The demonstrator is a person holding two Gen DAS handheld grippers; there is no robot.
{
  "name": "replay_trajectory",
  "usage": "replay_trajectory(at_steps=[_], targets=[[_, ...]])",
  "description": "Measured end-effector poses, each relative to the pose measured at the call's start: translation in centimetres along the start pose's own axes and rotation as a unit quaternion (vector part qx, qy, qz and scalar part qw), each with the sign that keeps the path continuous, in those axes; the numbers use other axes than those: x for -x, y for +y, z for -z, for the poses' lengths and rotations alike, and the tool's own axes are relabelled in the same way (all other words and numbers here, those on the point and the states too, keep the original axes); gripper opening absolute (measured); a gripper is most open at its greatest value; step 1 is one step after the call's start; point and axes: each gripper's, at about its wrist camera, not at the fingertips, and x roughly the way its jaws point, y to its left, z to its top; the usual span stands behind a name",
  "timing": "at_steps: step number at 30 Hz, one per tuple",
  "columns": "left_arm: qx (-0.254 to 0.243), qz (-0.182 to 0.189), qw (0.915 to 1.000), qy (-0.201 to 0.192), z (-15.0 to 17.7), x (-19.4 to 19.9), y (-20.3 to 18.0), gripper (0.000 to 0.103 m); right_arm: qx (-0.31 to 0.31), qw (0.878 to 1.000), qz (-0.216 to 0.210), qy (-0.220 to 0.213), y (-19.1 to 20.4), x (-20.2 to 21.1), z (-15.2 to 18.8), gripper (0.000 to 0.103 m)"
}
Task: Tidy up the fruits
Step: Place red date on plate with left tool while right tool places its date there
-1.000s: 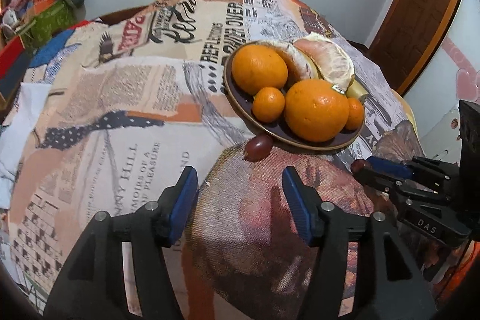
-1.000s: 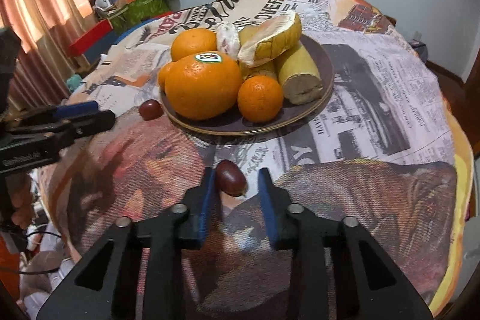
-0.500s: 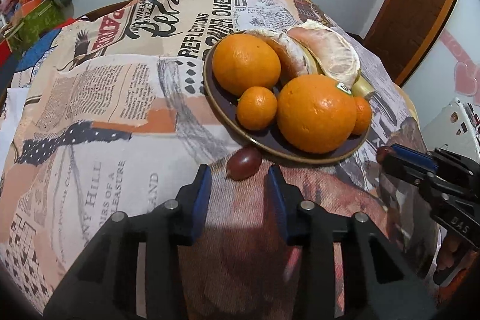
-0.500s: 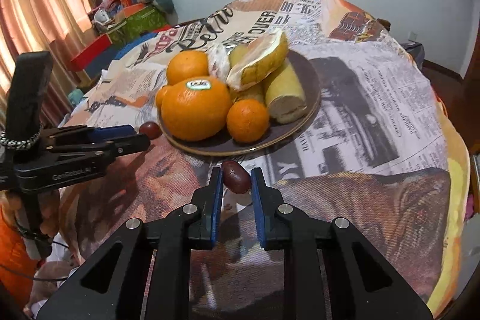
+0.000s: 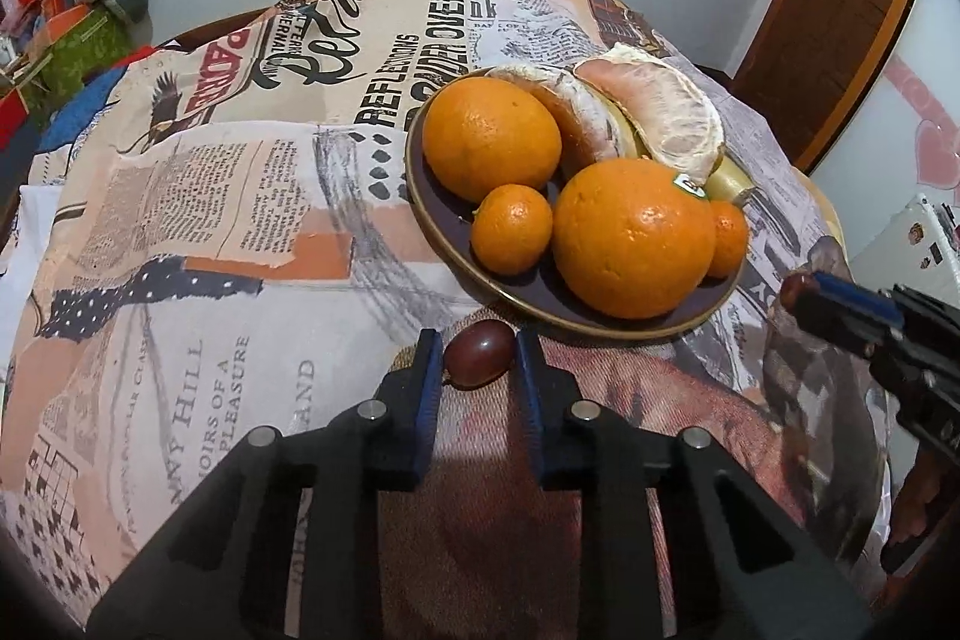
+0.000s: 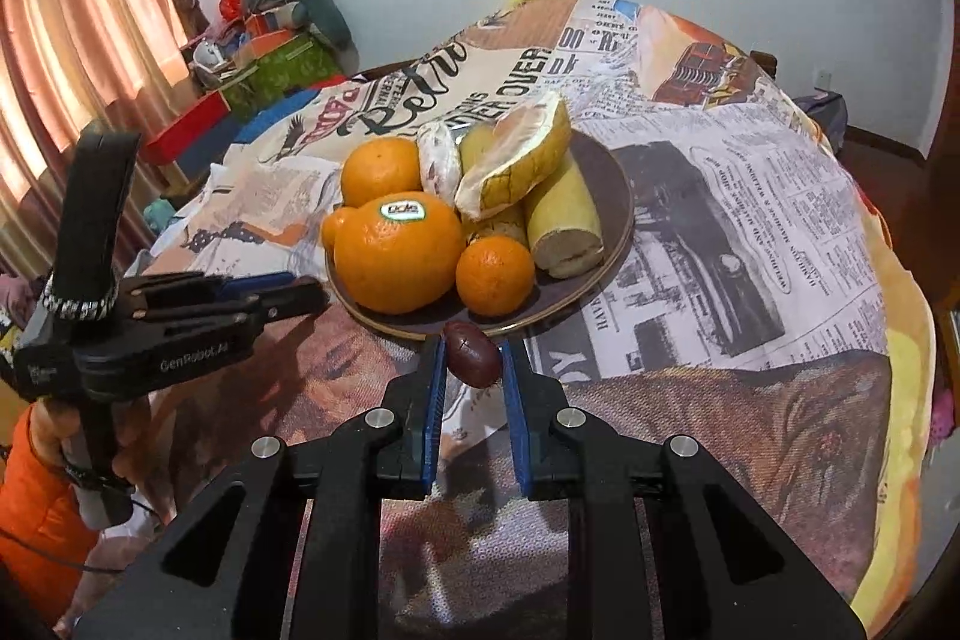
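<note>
I have one dark red grape (image 5: pixel 478 353) pinched between the blue pads of my left gripper (image 5: pixel 477 361); the fingers have just been closing and now press on both its sides. It is oval, glossy, wine-coloured with a pale highlight, and it lies on the desk (image 5: pixel 180 232) just in front of the plate (image 5: pixel 432 214), on the newspaper-print cloth. My right gripper (image 6: pixel 472 367) is clamped on a second grape (image 6: pixel 471 353), darker and duller, with a faint pale scratch on its skin; it sits just beside the near rim of the same plate (image 6: pixel 618 196), and I cannot tell whether it rests on the cloth or is raised off it. The plate is dark brown with a gold edge and carries a big orange with a sticker (image 6: pixel 393 256), another orange (image 6: pixel 381 169) behind it, two small mandarins, one of them at the front (image 6: pixel 495 274), peeled citrus segments (image 6: pixel 516 160) and a pale yellow cut piece (image 6: pixel 561 220). In the right view the left gripper (image 6: pixel 303 295) reaches in from the left edge, held by a hand (image 6: pixel 129 451) beside an orange sleeve.
</note>
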Motion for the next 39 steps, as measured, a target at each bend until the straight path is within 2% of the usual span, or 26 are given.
replay_trajectory(at_steps=[7, 16, 31, 39], targets=[[-0.007, 0.001, 0.9997, -0.025, -0.2, 2.4, -0.4, 0.024, -0.006, 1.0, 0.01, -0.015, -0.8, 0.7, -0.7, 0.017], [-0.017, 0.013, 0.9981, -0.058, -2.3, 3.9, -1.6, 0.024, -0.007, 0.999, 0.019, -0.038, -1.5, 1.1, -2.1, 0.017], [-0.022, 0.042, 0.9967, -0.065, -5.7, 1.6, -3.3, 0.024, -0.004, 0.999, 0.002, -0.038, -1.5, -1.4, -3.8, 0.017], [-0.028, 0.035, 0.9967, -0.068, -6.9, 0.3, -3.4, 0.025, 0.014, 1.0, -0.003, -0.026, -0.9, -2.9, -3.9, 0.018]])
